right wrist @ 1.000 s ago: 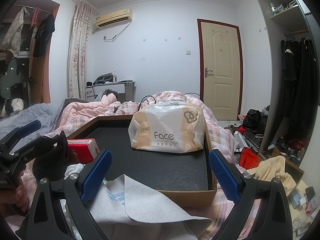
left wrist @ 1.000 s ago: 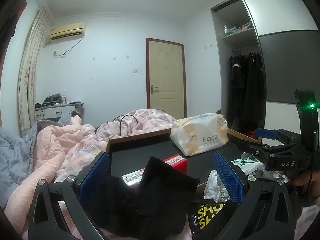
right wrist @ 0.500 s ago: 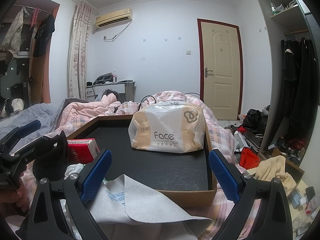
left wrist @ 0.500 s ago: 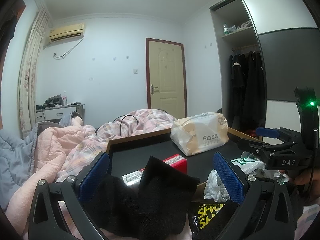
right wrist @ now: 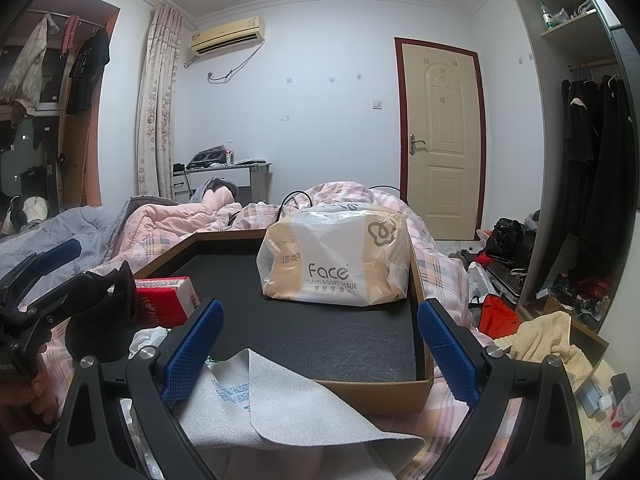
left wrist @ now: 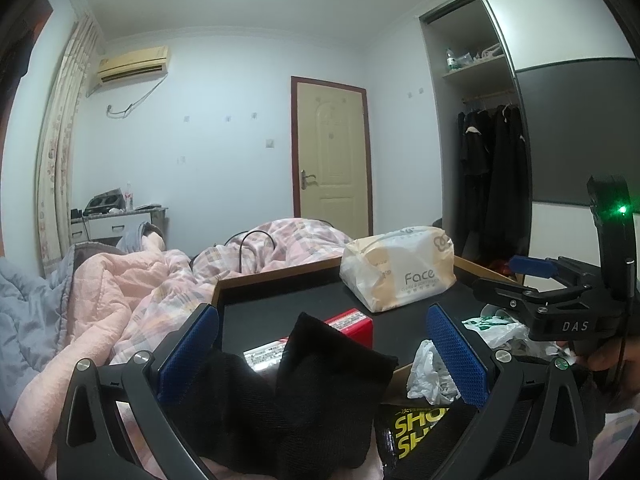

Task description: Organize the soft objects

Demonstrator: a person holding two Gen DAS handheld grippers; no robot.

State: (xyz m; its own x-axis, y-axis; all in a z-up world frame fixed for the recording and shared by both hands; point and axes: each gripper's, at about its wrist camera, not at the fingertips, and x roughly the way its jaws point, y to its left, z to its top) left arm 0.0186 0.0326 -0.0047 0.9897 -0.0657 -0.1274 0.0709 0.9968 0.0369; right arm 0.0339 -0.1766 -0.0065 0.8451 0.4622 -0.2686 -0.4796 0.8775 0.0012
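Observation:
A black soft cloth (left wrist: 296, 392) lies bunched between the wide-apart blue pads of my left gripper (left wrist: 320, 348); it also shows in the right wrist view (right wrist: 104, 316). My right gripper (right wrist: 320, 356) is open over a grey-white cloth (right wrist: 280, 408) at the near edge of a shallow cardboard tray (right wrist: 372, 390). A "Face" tissue pack (right wrist: 336, 256) stands in the tray's far part, also in the left wrist view (left wrist: 400, 268). A red box (right wrist: 166, 298) sits at the tray's left. The right gripper shows in the left wrist view (left wrist: 532, 276).
Pink and plaid bedding (left wrist: 132, 288) surrounds the tray. Crumpled white plastic (left wrist: 428, 372) and a black-yellow packet (left wrist: 420, 428) lie near the tray's front. A cream towel (right wrist: 548, 340), a red bag (right wrist: 496, 316) and clutter sit on the floor at right by the wardrobe.

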